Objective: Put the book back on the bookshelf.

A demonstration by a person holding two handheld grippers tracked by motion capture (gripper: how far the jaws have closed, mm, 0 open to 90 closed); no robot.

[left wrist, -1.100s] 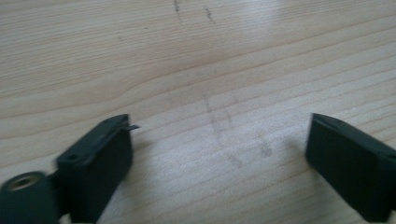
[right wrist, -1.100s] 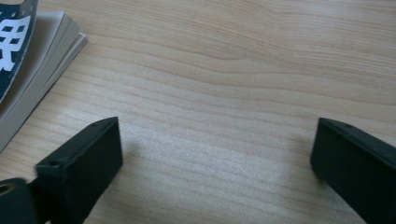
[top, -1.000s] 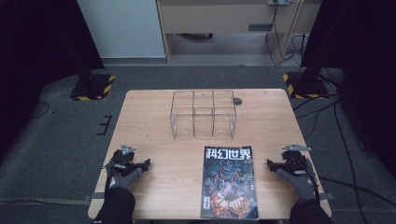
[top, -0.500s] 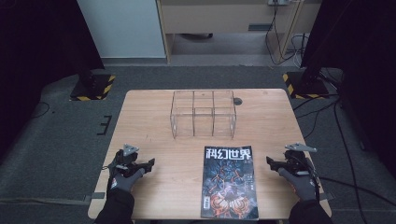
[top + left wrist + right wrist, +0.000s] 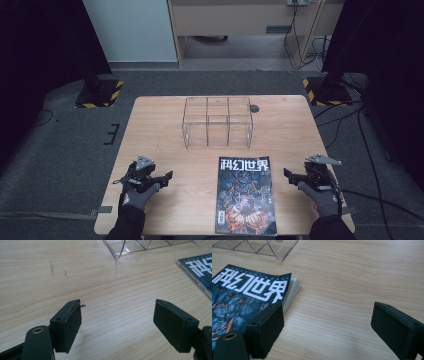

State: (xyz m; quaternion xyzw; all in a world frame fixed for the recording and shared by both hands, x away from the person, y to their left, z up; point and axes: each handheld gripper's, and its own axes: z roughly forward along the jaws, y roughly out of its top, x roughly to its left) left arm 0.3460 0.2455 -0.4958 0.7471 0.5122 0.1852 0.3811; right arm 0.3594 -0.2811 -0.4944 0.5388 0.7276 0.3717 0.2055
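**A:** Where is the left gripper (image 5: 159, 176)?

**B:** It is over the near left part of the wooden table (image 5: 160, 125). A gloved hand (image 5: 136, 196) holds it. Its jaws stand wide apart, and they have just been closing a little. Nothing is between them. In the left gripper view (image 5: 117, 323) there is just bare wood in the gap.

**A:** And the right gripper (image 5: 292, 176)?

**B:** It is over the near right part of the table, held by the other gloved hand (image 5: 321, 199). Its jaws are wide apart too, with bare wood in the gap (image 5: 325, 326). It holds nothing.

**A:** Does it touch the magazine (image 5: 245, 195)?

**B:** I can't tell. In the right gripper view one jaw sits in front of the corner of the magazine (image 5: 242, 297). From above, the gripper looks a little to the right of it, so it may just be hanging over it.

**A:** Where does the magazine lie?

**B:** Flat on the near middle of the table, between the two grippers. It is dark blue with big white letters at the far end. The corner by the right gripper curls up a bit.

**A:** What is behind it?

**B:** A clear box with little walls inside (image 5: 217, 121), standing farther back in the middle. It is apart from the magazine.
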